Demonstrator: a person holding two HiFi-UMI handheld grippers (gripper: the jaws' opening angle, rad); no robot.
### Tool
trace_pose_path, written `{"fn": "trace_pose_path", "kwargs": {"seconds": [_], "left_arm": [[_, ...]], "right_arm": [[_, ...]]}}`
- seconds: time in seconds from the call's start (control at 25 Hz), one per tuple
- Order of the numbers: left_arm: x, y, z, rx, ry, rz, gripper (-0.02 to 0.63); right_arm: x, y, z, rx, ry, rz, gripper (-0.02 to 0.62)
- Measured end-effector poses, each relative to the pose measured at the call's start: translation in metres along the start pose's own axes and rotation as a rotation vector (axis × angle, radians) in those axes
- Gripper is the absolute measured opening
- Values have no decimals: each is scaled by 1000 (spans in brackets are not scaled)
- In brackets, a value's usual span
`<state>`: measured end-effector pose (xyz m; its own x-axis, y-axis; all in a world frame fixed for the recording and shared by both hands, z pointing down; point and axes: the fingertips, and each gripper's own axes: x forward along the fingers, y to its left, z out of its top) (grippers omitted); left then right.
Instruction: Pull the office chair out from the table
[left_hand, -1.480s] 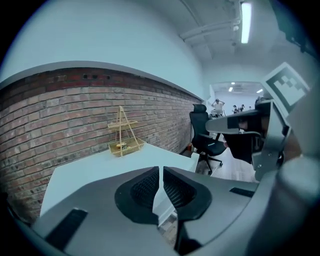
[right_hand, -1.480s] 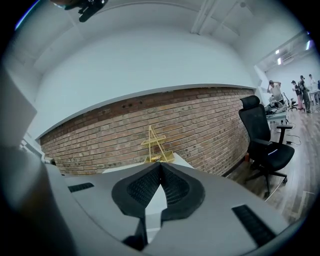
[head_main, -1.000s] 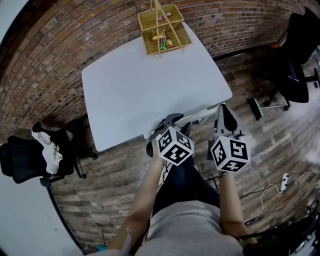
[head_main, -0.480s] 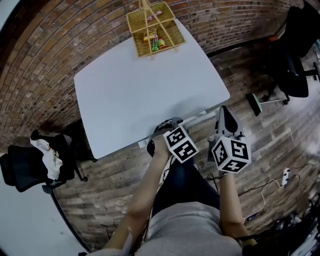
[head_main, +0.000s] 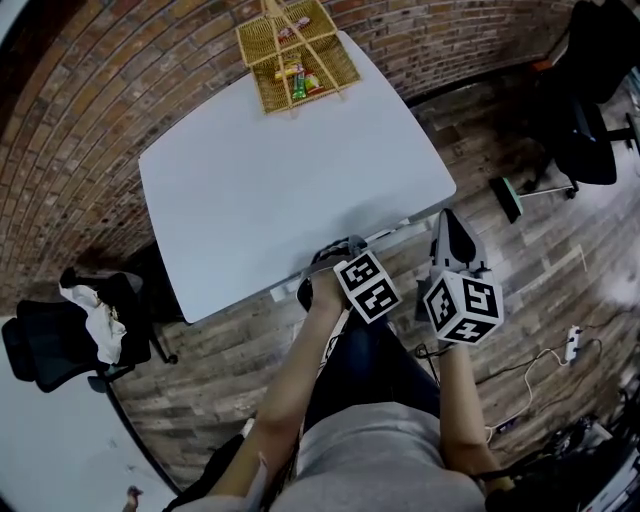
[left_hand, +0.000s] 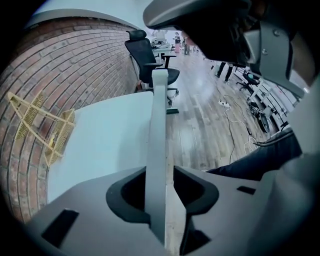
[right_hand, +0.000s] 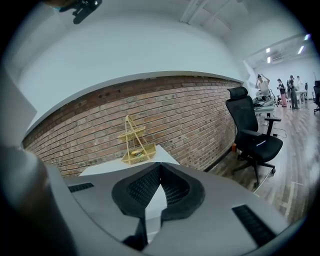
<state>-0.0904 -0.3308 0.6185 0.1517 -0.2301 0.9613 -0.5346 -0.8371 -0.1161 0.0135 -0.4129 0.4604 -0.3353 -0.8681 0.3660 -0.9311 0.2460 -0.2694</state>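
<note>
The office chair (head_main: 348, 243) is tucked under the white table (head_main: 270, 180); only its grey top edge shows at the table's near side. My left gripper (head_main: 328, 268) points steeply down over that edge. In the left gripper view the chair's grey edge (left_hand: 159, 125) runs straight between the jaws of the left gripper (left_hand: 161, 200). The jaws are closing: the left pad lies against the edge, and floor shows through a gap at the right pad. My right gripper (head_main: 447, 220) hangs to the right of the chair, beside the table's corner, and holds nothing. The tips of the right gripper (right_hand: 160, 165) meet.
A wicker rack (head_main: 295, 55) stands at the table's far end against the brick wall (head_main: 90, 110). One black office chair (head_main: 585, 130) is at the right, another with a white cloth (head_main: 75, 335) at the left. A power strip (head_main: 571, 340) and cables lie on the wooden floor.
My left gripper has dropped and rolled onto the chair's top edge by the table. The right gripper has hardly shifted. The head view has moved slightly, so the table sits further left.
</note>
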Motion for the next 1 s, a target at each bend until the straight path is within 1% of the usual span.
{"fn": "trace_pose_path", "kwargs": {"seconds": [0.12, 0.36, 0.68, 1.0], "left_arm": [[3, 2, -1, 31, 18, 30, 94], [3, 4, -1, -11, 9, 32, 86], [3, 5, -3, -17, 35, 35, 84], [3, 4, -4, -27, 68, 32, 84]], "right_arm": [[2, -2, 1, 17, 1, -3, 14], [6, -1, 3, 23, -4, -2, 14], [2, -5, 0, 31, -2, -19, 14], [-7, -17, 2, 45, -16, -53, 14]]}}
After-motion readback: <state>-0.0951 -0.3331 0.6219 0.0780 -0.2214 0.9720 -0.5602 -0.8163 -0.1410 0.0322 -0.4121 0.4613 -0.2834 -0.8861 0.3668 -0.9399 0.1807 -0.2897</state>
